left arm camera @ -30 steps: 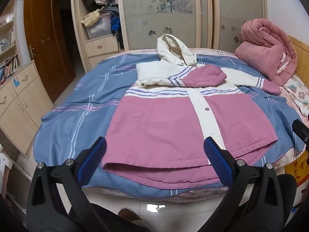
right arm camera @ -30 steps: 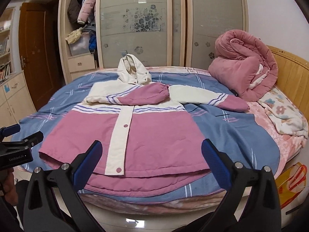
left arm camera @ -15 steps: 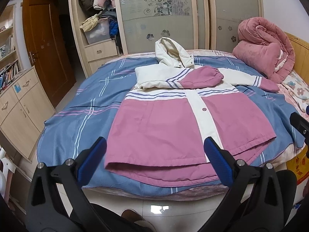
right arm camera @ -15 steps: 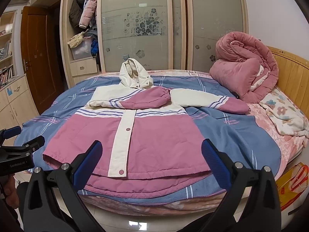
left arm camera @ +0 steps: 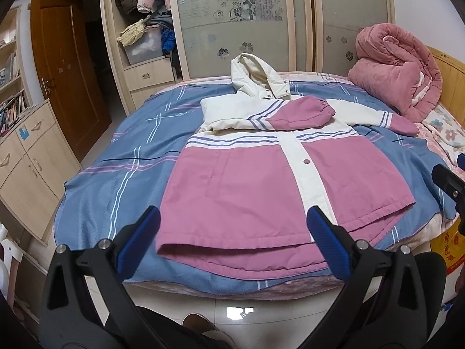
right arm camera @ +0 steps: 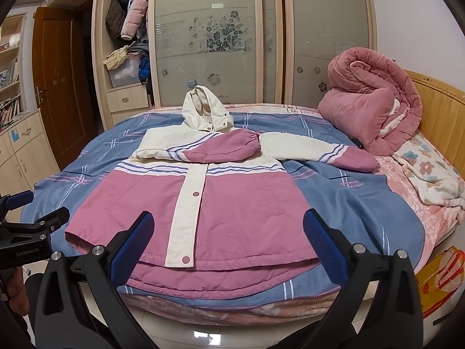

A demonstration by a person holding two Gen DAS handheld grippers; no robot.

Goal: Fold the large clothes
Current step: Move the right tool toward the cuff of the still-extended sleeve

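Observation:
A pink and cream hooded jacket (left arm camera: 252,180) lies face up on the blue bedspread (left arm camera: 116,180), hem toward me, hood at the far side. One sleeve (left arm camera: 296,115) is folded across the chest; the other sleeve (right arm camera: 328,152) stretches out to the right. My left gripper (left arm camera: 232,241) is open and empty, short of the hem's left part. My right gripper (right arm camera: 228,244) is open and empty, short of the jacket (right arm camera: 203,203) hem. Each gripper shows at the edge of the other's view, the right one (left arm camera: 449,183) and the left one (right arm camera: 32,232).
A rolled pink quilt (right arm camera: 372,107) sits at the bed's far right by the wooden headboard (right arm camera: 438,107). A wardrobe with glass doors (right arm camera: 261,37) stands behind the bed. Cabinets (left arm camera: 26,160) and a wooden door (left arm camera: 66,67) are to the left. A yellow bag (right arm camera: 441,279) is on the floor at right.
Both grippers have tilted up and drawn slightly closer to the bed, so the jacket sits lower and larger in view. The jacket has not moved.

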